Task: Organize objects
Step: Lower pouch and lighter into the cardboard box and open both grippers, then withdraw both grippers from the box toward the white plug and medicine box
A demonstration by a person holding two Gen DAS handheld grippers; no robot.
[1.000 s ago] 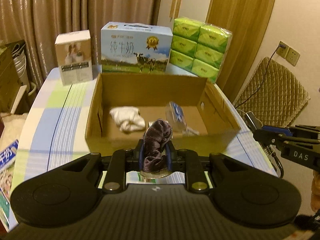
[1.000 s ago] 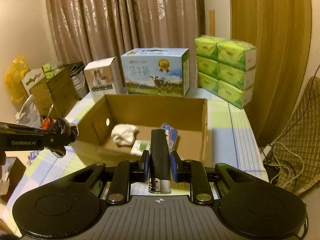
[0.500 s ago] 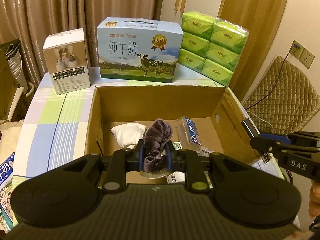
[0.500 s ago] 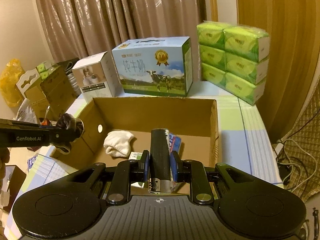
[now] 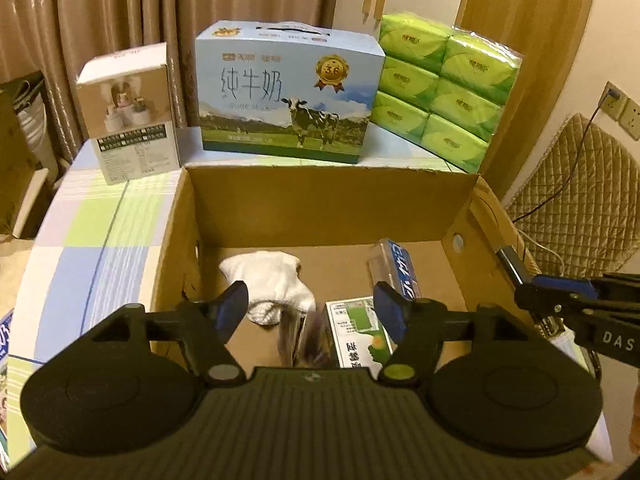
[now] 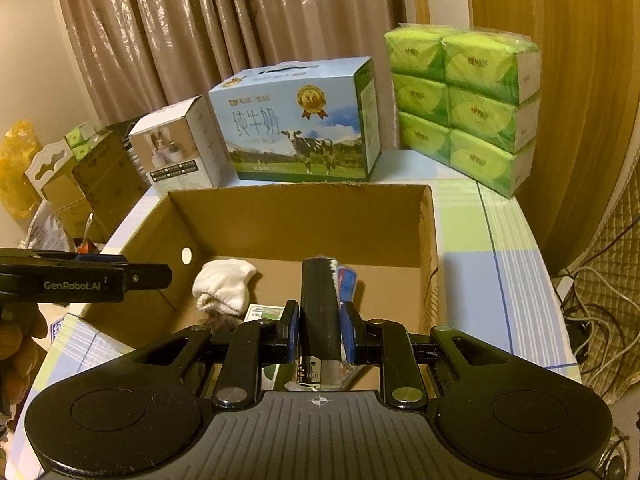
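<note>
An open cardboard box (image 5: 328, 196) (image 6: 304, 212) stands on the table. My left gripper (image 5: 312, 308) is open over it; a dark purple sock (image 5: 304, 340), motion-blurred, is dropping below the jaws into the box. Inside lie a white sock (image 5: 276, 284) (image 6: 224, 284), a green-and-white packet (image 5: 356, 332) and a clear blue-labelled pack (image 5: 396, 268). My right gripper (image 6: 319, 326) is shut on a black cylinder with a lock end (image 6: 318, 304), held above the box's near right side. The right gripper also shows in the left wrist view (image 5: 560, 304).
Behind the box stand a blue milk carton case (image 5: 288, 92), a small white product box (image 5: 132, 116) and a pack of green tissue packs (image 5: 444, 88). The checked tablecloth (image 5: 92, 240) shows at left. Cables and a quilted chair (image 5: 576, 208) are at right.
My left gripper moved forward over the box and opened, letting go of the purple sock, which falls. My right gripper moved forward with the black cylinder.
</note>
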